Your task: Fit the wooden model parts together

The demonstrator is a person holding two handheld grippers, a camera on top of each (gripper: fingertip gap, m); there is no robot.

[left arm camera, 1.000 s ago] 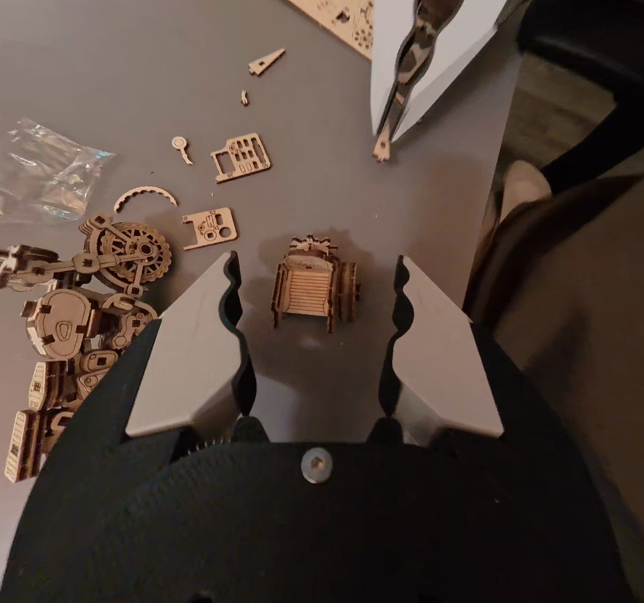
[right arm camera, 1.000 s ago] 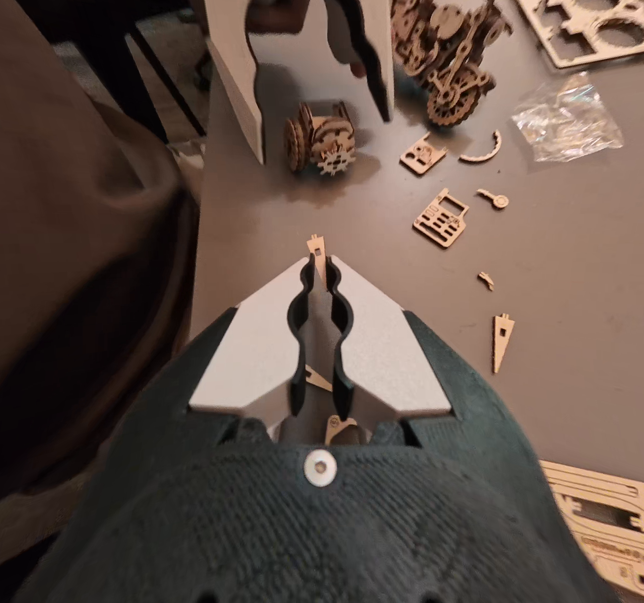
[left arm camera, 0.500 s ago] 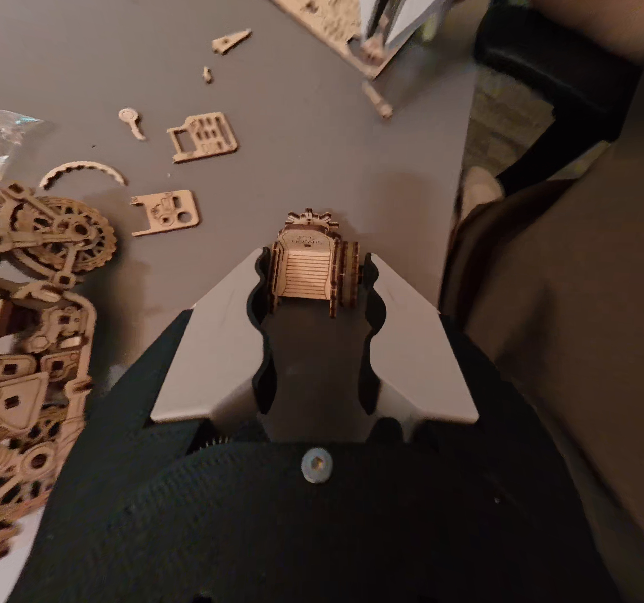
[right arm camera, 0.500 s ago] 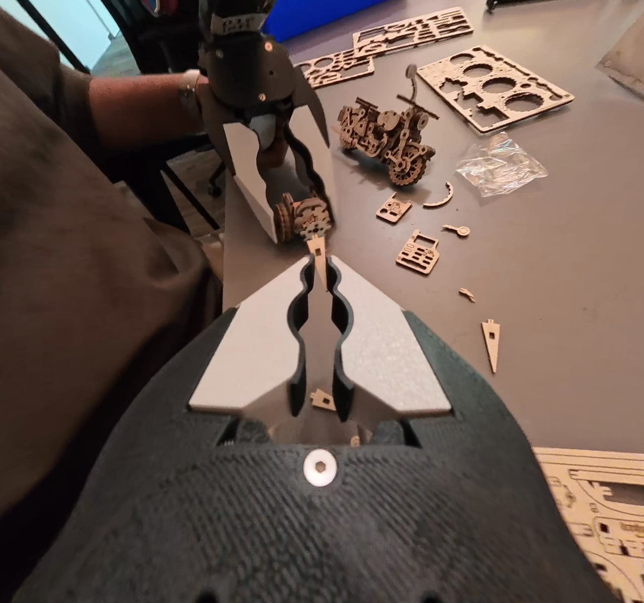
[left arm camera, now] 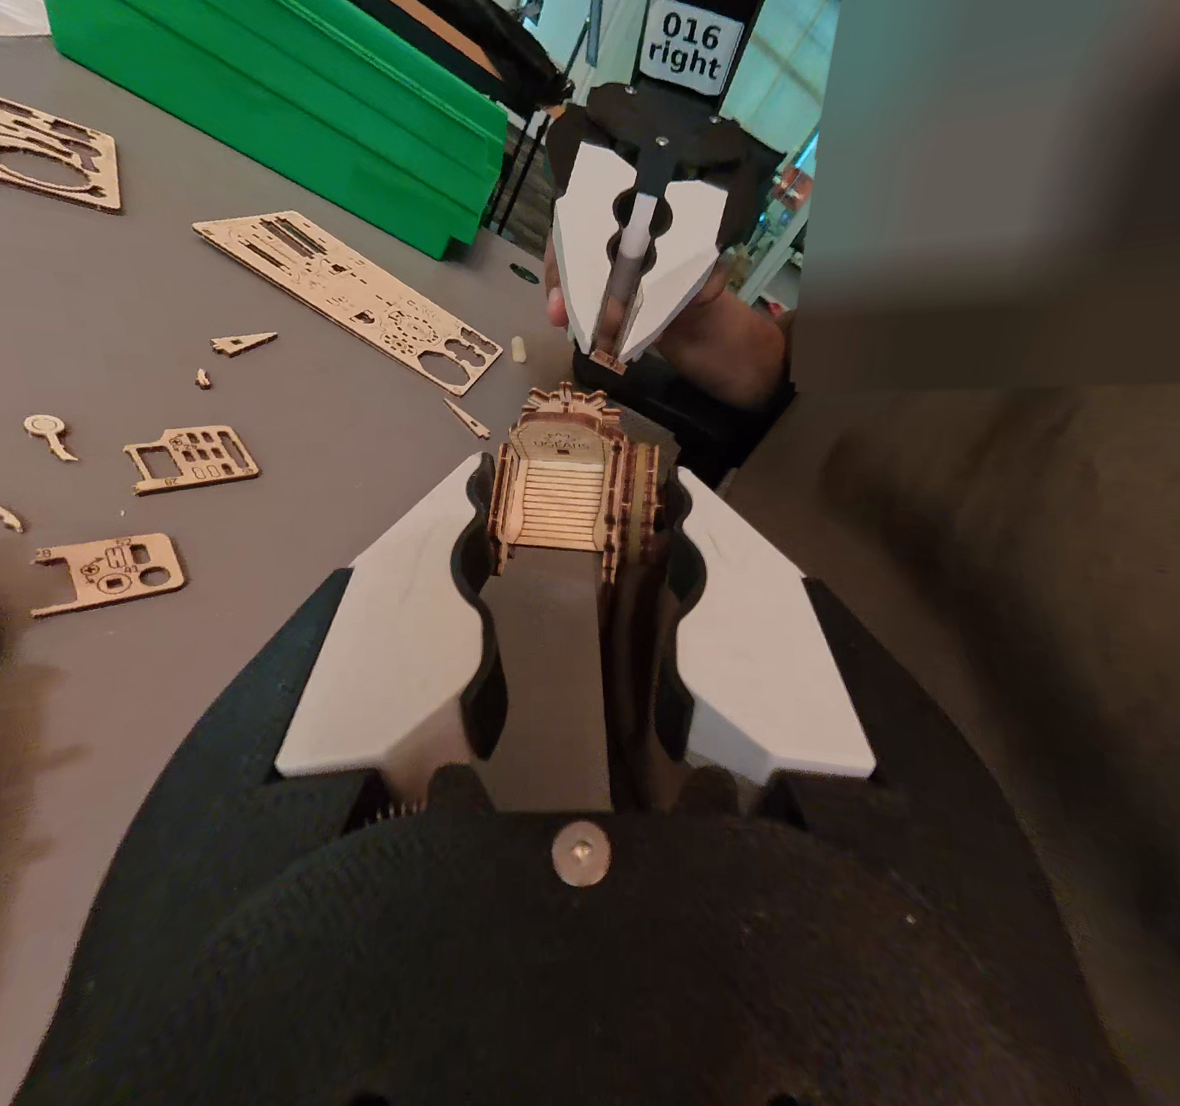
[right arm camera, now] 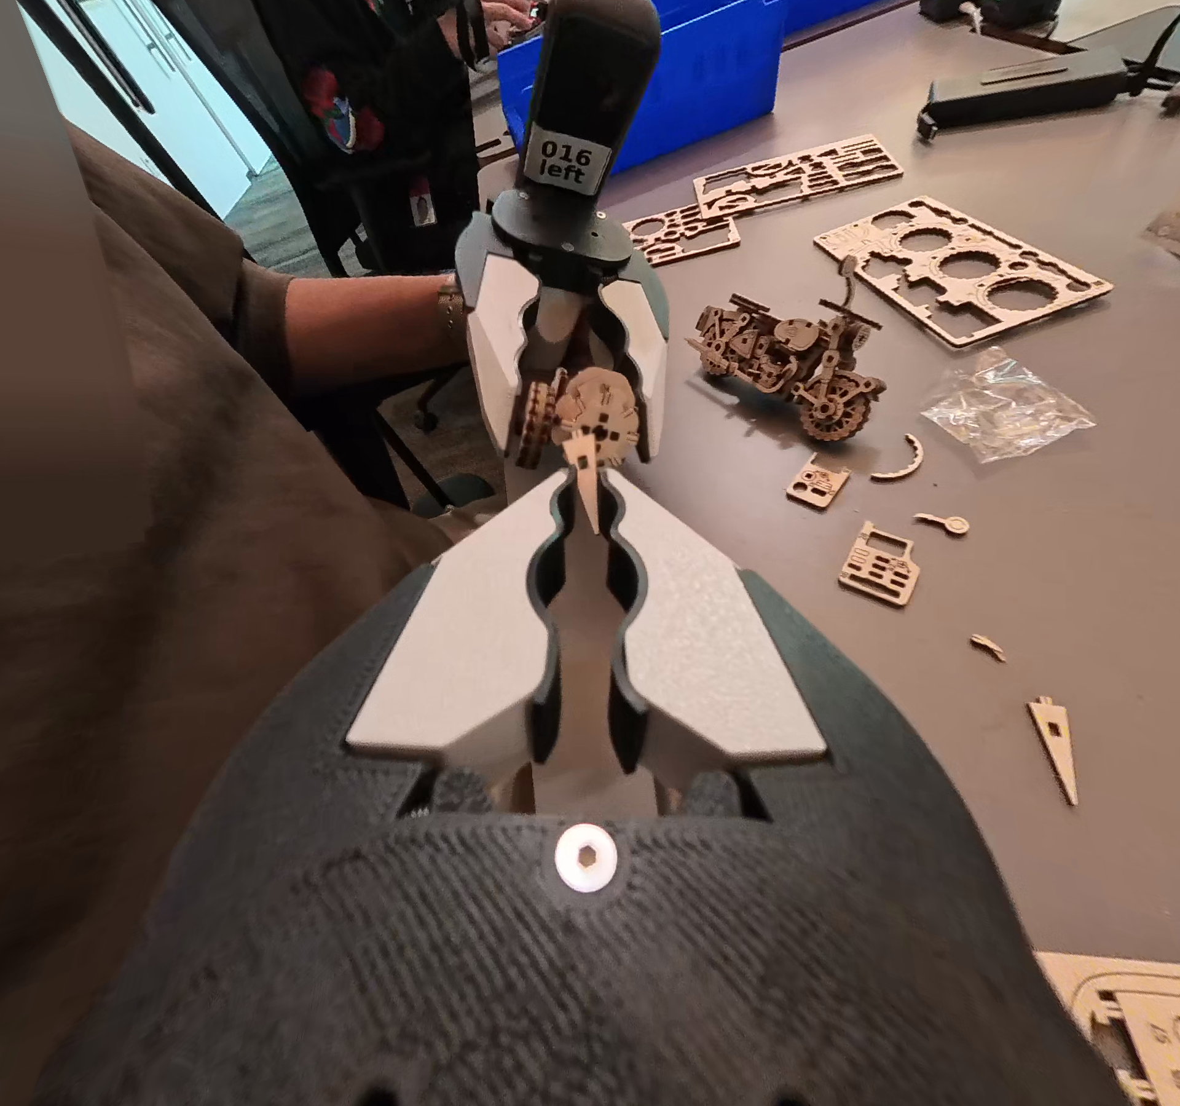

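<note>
Left wrist view: left gripper (left arm camera: 578, 510) pinches the wooden sub-assembly (left arm camera: 571, 488), lifted above the grey bench (left arm camera: 319, 373); right gripper (left arm camera: 612, 360) faces it from beyond.
Right wrist view: right gripper (right arm camera: 587, 494) clamps a thin wooden wedge (right arm camera: 586, 468), tip touching the sub-assembly's gear face (right arm camera: 597, 414); motorcycle model (right arm camera: 788, 366) stands far right.

A grey table (right arm camera: 1053, 500) fills the foreground; blue bins (right arm camera: 702, 66) stand at its far edge. A green bin (left arm camera: 268, 85) sits opposite; pale windows (left arm camera: 785, 53) glow behind.
</note>
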